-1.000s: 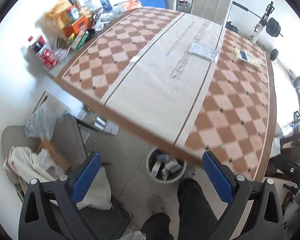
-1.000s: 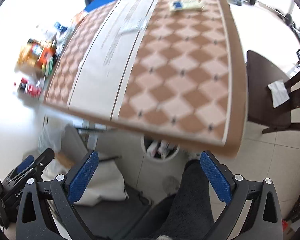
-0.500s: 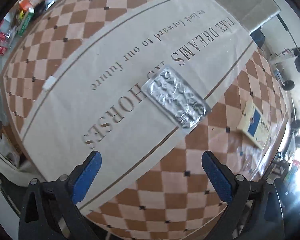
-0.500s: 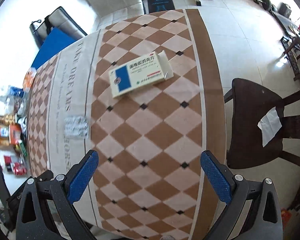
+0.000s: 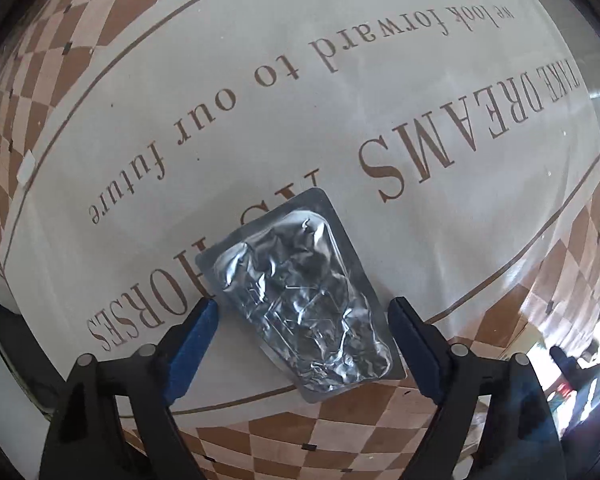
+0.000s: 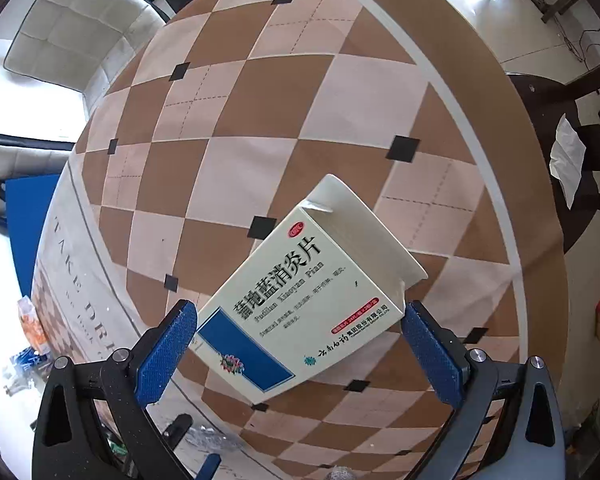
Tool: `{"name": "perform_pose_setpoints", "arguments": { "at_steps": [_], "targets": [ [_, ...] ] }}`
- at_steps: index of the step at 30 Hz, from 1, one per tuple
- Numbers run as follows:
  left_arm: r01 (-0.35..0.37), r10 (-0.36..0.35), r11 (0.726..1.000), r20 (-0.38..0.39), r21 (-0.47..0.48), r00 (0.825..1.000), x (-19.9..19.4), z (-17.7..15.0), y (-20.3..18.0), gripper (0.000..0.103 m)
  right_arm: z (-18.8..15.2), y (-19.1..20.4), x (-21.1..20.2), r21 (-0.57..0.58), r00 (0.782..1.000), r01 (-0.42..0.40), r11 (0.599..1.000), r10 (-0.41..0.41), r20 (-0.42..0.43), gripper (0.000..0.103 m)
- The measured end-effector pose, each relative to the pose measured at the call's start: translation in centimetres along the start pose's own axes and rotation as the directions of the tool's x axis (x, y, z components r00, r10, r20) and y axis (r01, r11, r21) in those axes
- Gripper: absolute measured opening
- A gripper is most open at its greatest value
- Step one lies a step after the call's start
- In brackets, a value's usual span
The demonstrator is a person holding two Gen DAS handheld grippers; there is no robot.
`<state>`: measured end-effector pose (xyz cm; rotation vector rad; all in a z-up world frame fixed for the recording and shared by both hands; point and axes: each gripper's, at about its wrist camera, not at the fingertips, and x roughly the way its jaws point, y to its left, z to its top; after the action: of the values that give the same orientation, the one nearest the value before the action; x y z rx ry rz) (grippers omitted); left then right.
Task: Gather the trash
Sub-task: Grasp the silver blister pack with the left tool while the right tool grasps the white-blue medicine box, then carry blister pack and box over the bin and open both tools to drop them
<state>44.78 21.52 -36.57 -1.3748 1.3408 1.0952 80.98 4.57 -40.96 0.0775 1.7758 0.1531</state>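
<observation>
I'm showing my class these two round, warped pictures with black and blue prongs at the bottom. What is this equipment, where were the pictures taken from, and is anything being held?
No robot here: a person carries a two-finger grabber in each hand, and each grabber has a wide-angle camera looking along its fingers, which bends the view. Both point down at a table covered by a checked tablecloth. In the left camera's picture, the left gripper straddles a crumpled silver pill pack lying on the cloth; its jaws are closing but not yet pressing it. In the right camera's picture, the right gripper stands open around a medicine box with an open flap. Nothing is lifted yet.
</observation>
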Motion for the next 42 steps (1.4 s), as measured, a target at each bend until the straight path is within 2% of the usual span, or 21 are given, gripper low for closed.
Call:
{"name": "perform_pose_setpoints", "arguments": {
  "at_steps": [2, 5, 8, 10, 12, 14, 17, 18, 19, 20, 21, 23, 26, 27, 34, 36, 38, 42],
  "targets": [
    [-0.048, 0.043, 0.993, 0.048, 0.109, 0.998, -0.4, -0.8, -0.4, 0.084, 0.1, 1.4, 1.0, -0.013, 0.998, 0.056, 0.998, -0.056, -0.007, 0.103],
    [-0.150, 0.122, 0.956, 0.123, 0.250, 0.985, -0.9, -2.4, -0.5, 0.084, -0.3, 3.8, 1.6, -0.101, 0.989, 0.147, 0.984, -0.144, 0.036, 0.103],
    [-0.186, 0.147, 0.934, 0.145, 0.305, 0.978, -0.8, -3.9, 0.8, 0.084, -1.5, 6.6, 2.3, -0.267, 0.969, 0.242, 0.933, -0.217, 0.119, 0.102],
    [-0.176, 0.140, 0.933, 0.135, 0.315, 0.981, -0.7, -4.7, 2.0, 0.084, -2.8, 8.5, 2.5, -0.415, 0.960, 0.274, 0.868, -0.219, 0.175, 0.102],
    [-0.156, 0.126, 0.938, 0.115, 0.309, 0.985, -0.6, -5.4, 3.5, 0.084, -4.3, 9.9, 2.9, -0.538, 0.950, 0.310, 0.784, -0.229, 0.214, 0.101],
    [-0.134, 0.108, 0.945, 0.104, 0.298, 0.989, 0.1, -6.9, 4.3, 0.084, -6.0, 10.8, 3.1, -0.643, 0.941, 0.339, 0.686, -0.238, 0.242, 0.098],
    [-0.094, 0.074, 0.959, 0.083, 0.266, 0.994, 0.3, -7.6, 6.0, 0.084, -9.4, 11.8, 3.9, -0.795, 0.924, 0.376, 0.475, -0.260, 0.282, 0.098],
    [-0.082, 0.065, 0.964, 0.077, 0.254, 0.995, 0.3, -7.7, 6.1, 0.085, -10.2, 11.8, 4.0, -0.810, 0.916, 0.390, 0.437, -0.268, 0.297, 0.098],
    [-0.074, 0.057, 0.967, 0.074, 0.245, 0.996, 0.3, -7.9, 6.1, 0.085, -10.7, 11.8, 4.1, -0.817, 0.912, 0.399, 0.417, -0.278, 0.303, 0.098],
    [-0.069, 0.053, 0.968, 0.073, 0.241, 0.996, 0.6, -7.7, 7.1, 0.085, -11.0, 11.7, 4.1, -0.815, 0.909, 0.403, 0.417, -0.287, 0.303, 0.099],
    [-0.069, 0.053, 0.968, 0.073, 0.239, 0.996, 0.8, -7.8, 7.5, 0.085, -11.2, 11.5, 3.9, -0.810, 0.914, 0.392, 0.437, -0.285, 0.289, 0.099],
    [-0.070, 0.053, 0.968, 0.074, 0.241, 0.996, 0.7, -7.8, 7.5, 0.085, -10.9, 10.8, 3.3, -0.788, 0.941, 0.329, 0.521, -0.251, 0.226, 0.103],
    [-0.079, 0.062, 0.964, 0.076, 0.252, 0.995, 0.5, -7.5, 6.0, 0.084, -10.6, 10.0, 2.7, -0.719, 0.958, 0.282, 0.635, -0.230, 0.173, 0.103],
    [-0.086, 0.067, 0.962, 0.080, 0.261, 0.995, 0.5, -7.1, 5.3, 0.084, -10.5, 9.7, 2.7, -0.703, 0.963, 0.262, 0.661, -0.222, 0.151, 0.103],
    [-0.197, 0.140, 0.909, 0.177, 0.368, 0.974, 0.0, -8.1, 3.3, 0.086, -9.8, 7.1, 1.9, -0.595, 0.987, 0.156, 0.788, -0.152, 0.057, 0.103],
    [-0.210, 0.150, 0.900, 0.181, 0.381, 0.972, 0.0, -7.6, 2.7, 0.086, -9.3, 6.3, 2.6, -0.567, 0.990, 0.125, 0.814, -0.143, 0.012, 0.103],
    [-0.218, 0.157, 0.894, 0.181, 0.392, 0.971, -0.1, -7.8, 2.5, 0.084, -9.8, 7.4, 2.8, -0.581, 0.988, 0.143, 0.801, -0.152, 0.033, 0.103],
    [-0.211, 0.140, 0.888, 0.198, 0.408, 0.970, -1.0, -7.3, 1.5, 0.084, -10.6, 9.8, 3.3, -0.582, 0.987, 0.152, 0.799, -0.153, 0.048, 0.103]
  ]
}}
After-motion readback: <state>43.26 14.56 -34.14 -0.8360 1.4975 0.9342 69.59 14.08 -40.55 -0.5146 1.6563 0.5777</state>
